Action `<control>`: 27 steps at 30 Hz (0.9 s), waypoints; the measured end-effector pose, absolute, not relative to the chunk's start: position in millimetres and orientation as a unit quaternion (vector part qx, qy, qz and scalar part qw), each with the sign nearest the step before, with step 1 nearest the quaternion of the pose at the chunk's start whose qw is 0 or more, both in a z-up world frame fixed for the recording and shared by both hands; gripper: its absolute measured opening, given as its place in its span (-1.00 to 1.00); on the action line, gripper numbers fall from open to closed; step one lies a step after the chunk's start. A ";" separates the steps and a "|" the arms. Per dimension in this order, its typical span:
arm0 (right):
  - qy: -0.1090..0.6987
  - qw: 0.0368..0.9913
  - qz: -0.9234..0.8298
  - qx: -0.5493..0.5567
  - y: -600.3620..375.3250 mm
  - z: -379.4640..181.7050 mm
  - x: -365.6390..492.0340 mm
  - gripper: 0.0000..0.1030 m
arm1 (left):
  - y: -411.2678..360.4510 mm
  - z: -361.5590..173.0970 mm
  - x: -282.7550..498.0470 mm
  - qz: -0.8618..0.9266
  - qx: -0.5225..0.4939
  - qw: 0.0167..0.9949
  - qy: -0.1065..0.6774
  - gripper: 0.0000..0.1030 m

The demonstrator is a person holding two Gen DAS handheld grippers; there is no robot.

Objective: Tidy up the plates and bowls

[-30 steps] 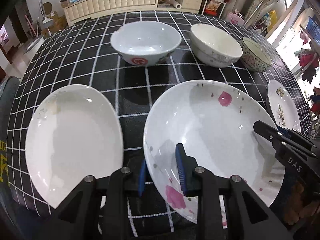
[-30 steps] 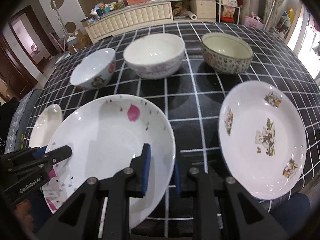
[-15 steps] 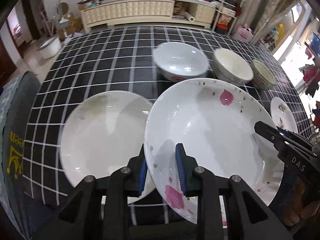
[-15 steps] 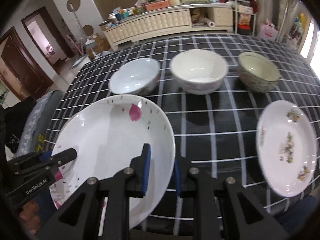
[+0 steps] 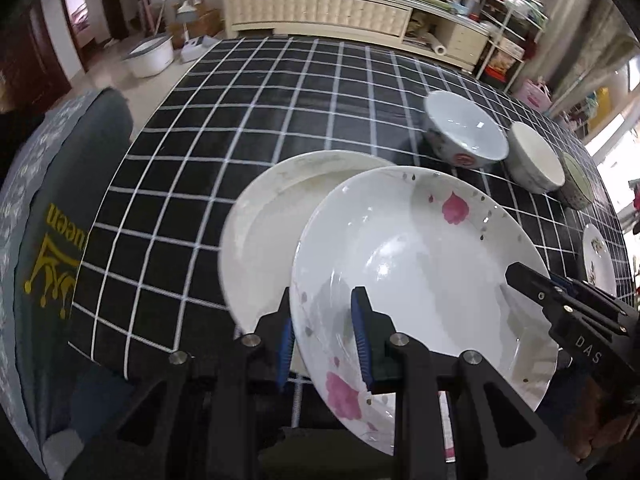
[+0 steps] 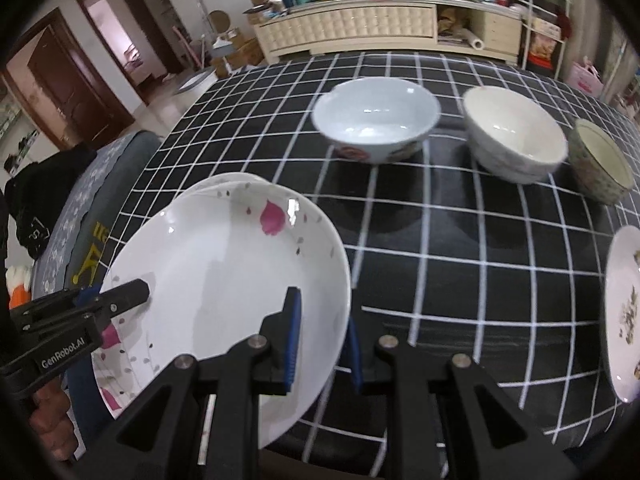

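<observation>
Both grippers hold one large white plate with pink petals [image 5: 420,264], which also shows in the right wrist view [image 6: 224,276]. My left gripper [image 5: 324,340] is shut on its left rim. My right gripper [image 6: 322,338] is shut on its right rim. The plate is lifted off the table and overlaps a plain white plate [image 5: 272,224] that lies on the checked cloth; only that plate's far rim [image 6: 224,179] shows in the right wrist view. A small plate with animal pictures [image 6: 624,312] lies at the right.
Three bowls stand in a row further back: a pale blue one [image 6: 374,120], a white one [image 6: 516,140] and a patterned one [image 6: 600,160]. The black checked table [image 5: 240,120] ends at left beside a grey cushioned chair [image 5: 36,220].
The petal plate has been lifted off the table and carried left by both grippers. It now partly covers the plain white plate. The bowls have not moved.
</observation>
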State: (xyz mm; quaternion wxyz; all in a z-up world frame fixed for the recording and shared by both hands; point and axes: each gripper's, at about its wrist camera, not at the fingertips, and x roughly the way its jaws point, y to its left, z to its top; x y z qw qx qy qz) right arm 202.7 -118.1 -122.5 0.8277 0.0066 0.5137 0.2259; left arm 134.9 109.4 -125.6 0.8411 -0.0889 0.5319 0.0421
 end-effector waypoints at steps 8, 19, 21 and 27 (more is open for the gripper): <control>0.517 0.824 0.232 -0.012 -87.6 -128.7 204.1 -0.51 | 138.4 -134.8 131.6 0.058 -0.100 0.834 0.539 -0.53; 0.525 0.819 0.227 -0.032 -72.6 -137.3 209.3 -0.51 | 157.9 -149.4 140.6 0.065 -0.119 0.827 0.546 -0.53; 0.524 0.821 0.225 -0.037 -70.8 -137.1 209.7 -0.51 | 159.7 -151.1 141.8 0.065 -0.122 0.827 0.545 -0.53; 0.523 0.822 0.220 -0.049 -66.9 -137.1 214.1 -0.51 | 160.1 -154.3 150.2 0.064 -0.112 0.826 0.549 -0.53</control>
